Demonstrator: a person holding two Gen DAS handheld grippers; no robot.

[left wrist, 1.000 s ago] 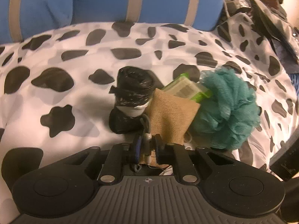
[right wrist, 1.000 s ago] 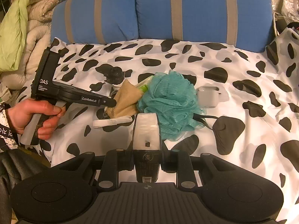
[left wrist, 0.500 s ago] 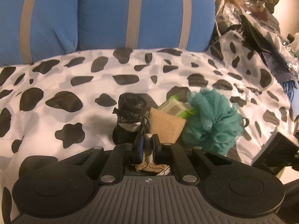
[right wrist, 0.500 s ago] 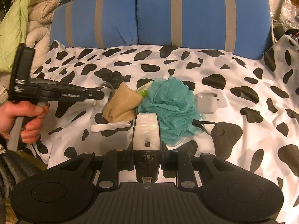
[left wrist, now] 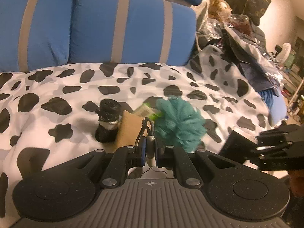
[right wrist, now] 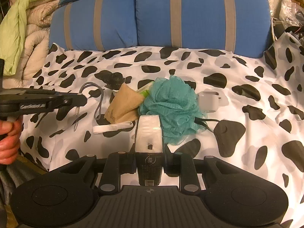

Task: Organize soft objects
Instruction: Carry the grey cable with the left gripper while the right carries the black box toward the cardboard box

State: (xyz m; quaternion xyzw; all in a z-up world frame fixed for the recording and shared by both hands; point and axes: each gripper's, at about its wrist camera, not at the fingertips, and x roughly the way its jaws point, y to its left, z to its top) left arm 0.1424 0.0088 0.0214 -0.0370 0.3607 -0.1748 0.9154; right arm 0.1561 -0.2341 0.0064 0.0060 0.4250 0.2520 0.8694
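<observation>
- Left wrist view: cow-print bedding (left wrist: 57,87) is spread before blue striped cushions (left wrist: 131,28). The left hand-held gripper (left wrist: 150,150) is clamped on a grey cord (left wrist: 150,125), which is held clear of the bed. A teal loofah (left wrist: 178,123), a tan pouch (left wrist: 129,129) and a black bag roll (left wrist: 109,119) are clustered just beyond.
- Right wrist view: the right hand-held gripper (right wrist: 149,159) is closed on a dark bottle (right wrist: 149,148) near the loofah. The cord's loop is best lifted slowly, so the pouch beside it is not snagged.
</observation>
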